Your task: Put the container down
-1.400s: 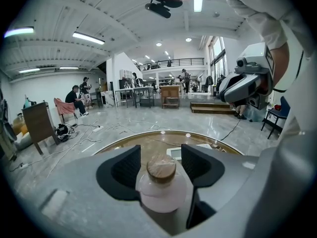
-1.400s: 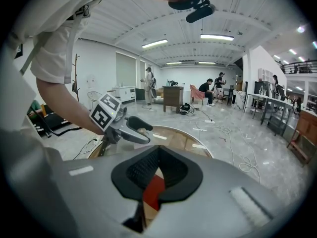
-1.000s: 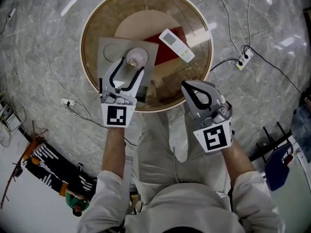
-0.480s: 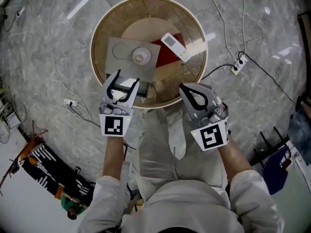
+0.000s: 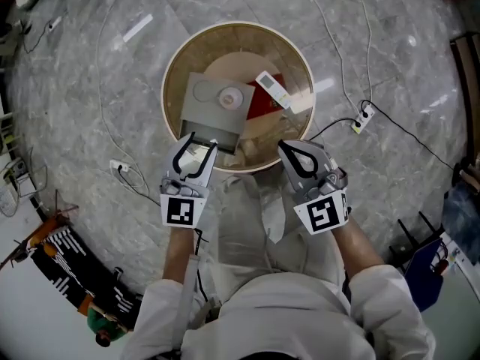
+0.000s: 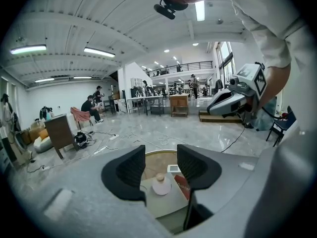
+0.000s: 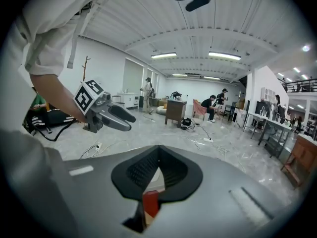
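The container [image 5: 229, 96], a small pale round jar with a tan cap, stands upright on a grey square board [image 5: 202, 111] on the round glass-topped table [image 5: 172, 77]. My left gripper [image 5: 199, 142] hangs near the table's front edge, well short of the container, its jaws apart and closing with nothing between them. In the left gripper view the container [image 6: 161, 184] shows far beyond the left gripper [image 6: 161, 162]. My right gripper [image 5: 288, 146] is shut and empty at the table's front right edge; the right gripper [image 7: 157, 155] has its tips together.
A white remote control [image 5: 271, 90] lies on a red flat item [image 5: 262, 107] right of the board. Cables and power strips [image 5: 362, 116] lie on the marble floor. A blue chair [image 5: 427, 261] stands at the right. Several people sit far back in the hall.
The left gripper has let go of the container and drawn back toward me. The container stays standing on the grey board. The view has pulled back from the table.
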### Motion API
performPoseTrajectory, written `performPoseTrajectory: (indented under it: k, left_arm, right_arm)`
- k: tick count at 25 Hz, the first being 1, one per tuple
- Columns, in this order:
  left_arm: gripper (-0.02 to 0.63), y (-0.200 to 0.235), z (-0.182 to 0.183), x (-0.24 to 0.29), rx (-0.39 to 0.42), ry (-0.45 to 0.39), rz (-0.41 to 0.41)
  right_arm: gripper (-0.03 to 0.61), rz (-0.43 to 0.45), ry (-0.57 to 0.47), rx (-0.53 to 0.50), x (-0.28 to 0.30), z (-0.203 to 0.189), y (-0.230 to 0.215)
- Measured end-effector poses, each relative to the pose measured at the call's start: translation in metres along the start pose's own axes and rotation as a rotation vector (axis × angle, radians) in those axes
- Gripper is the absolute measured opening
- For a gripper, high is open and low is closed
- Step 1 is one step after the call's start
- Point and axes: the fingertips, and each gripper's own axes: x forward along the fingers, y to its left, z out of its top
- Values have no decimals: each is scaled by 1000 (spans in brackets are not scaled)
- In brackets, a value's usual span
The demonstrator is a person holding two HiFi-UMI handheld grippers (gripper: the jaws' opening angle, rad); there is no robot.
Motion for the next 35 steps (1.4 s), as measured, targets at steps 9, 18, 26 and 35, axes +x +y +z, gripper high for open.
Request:
performPoseTrajectory:
  k: [9,18,26,35]
  left_arm:
    - [51,-7,52,-56,24,-44,38]
    - [6,-26,81,-99,-10,-37,58]
    - [6,-40,99,-120,0,-33,78]
    - [6,-39,106,-128,-13,-9,94]
  right_arm:
    - [5,17,-32,-43,-30,45,16]
    - [5,19,-53,-46,-58,70,23]
    - [3,44,-87,-67,-68,79,20]
    - [3,61,-74,-83,-74,90,20]
